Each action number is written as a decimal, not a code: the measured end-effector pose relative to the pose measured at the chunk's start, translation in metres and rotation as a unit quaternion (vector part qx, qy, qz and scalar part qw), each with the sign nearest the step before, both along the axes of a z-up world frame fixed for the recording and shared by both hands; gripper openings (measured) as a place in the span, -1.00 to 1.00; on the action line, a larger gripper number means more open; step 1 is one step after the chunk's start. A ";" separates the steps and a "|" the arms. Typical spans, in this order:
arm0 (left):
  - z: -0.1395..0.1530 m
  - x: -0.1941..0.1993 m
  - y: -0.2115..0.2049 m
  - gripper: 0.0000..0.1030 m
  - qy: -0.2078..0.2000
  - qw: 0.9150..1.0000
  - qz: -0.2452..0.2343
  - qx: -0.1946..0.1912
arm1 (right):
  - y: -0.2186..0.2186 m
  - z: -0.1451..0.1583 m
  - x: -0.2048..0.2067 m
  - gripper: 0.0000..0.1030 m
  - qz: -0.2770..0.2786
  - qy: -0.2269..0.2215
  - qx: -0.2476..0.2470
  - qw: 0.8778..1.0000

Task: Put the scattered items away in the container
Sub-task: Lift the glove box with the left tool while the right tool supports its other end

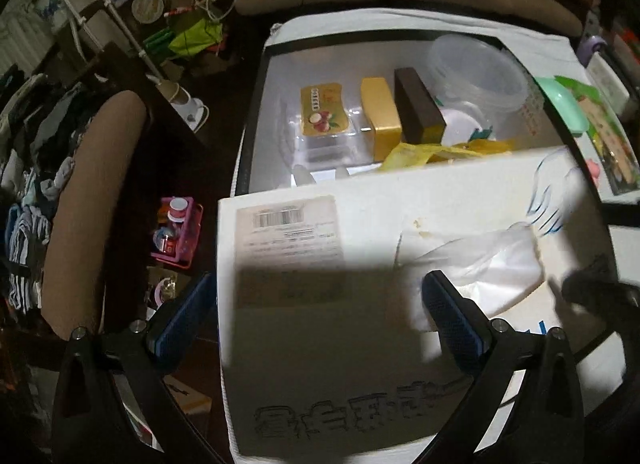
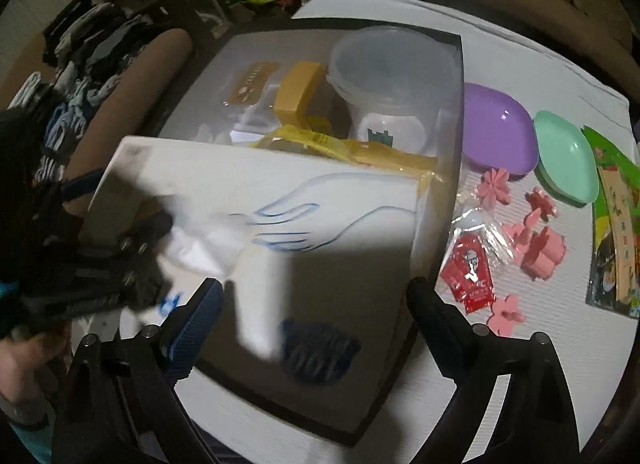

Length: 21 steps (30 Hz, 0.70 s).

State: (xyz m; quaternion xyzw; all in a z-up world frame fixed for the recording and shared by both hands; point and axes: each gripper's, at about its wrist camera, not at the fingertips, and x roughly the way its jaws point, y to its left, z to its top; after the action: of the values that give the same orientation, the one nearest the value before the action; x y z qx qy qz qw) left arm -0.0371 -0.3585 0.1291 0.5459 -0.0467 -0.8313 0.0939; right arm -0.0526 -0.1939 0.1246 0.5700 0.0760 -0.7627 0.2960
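A white box (image 2: pixel 280 199) lies tilted over the container (image 2: pixel 448 135), with the open right gripper (image 2: pixel 316 292) above it. Purple bowl (image 2: pixel 496 135), green bowl (image 2: pixel 564 155) and pink pieces (image 2: pixel 536 248) sit on the counter (image 2: pixel 540 344) beside.

Dim, blurred frames (hard shadows), fisheye-warped edges.

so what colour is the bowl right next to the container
Purple bowl, beside the container; clearest in the right wrist view.

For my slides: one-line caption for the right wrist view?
Open right gripper hovers over white glove box lying in the container; bowls and pink flower moulds wait on the table.
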 end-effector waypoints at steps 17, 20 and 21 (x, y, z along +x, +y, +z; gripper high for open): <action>0.025 0.022 0.015 0.99 0.023 0.999 -0.022 0.000 | -0.003 0.025 0.016 0.78 0.069 0.074 -0.036 0.994; 0.001 0.020 0.010 1.00 0.019 0.999 -0.006 0.029 | -0.008 0.000 0.023 0.72 0.080 0.058 -0.010 0.995; -0.003 0.018 0.009 1.00 0.023 0.999 -0.001 0.034 | -0.007 -0.005 0.028 0.72 0.085 0.067 -0.005 0.994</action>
State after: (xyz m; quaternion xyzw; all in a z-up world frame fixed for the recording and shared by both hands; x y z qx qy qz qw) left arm -0.0186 -0.3498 0.1263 0.5296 -0.0167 -0.8448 0.0750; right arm -0.0250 -0.2012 0.1195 0.5078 0.1401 -0.7714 0.3571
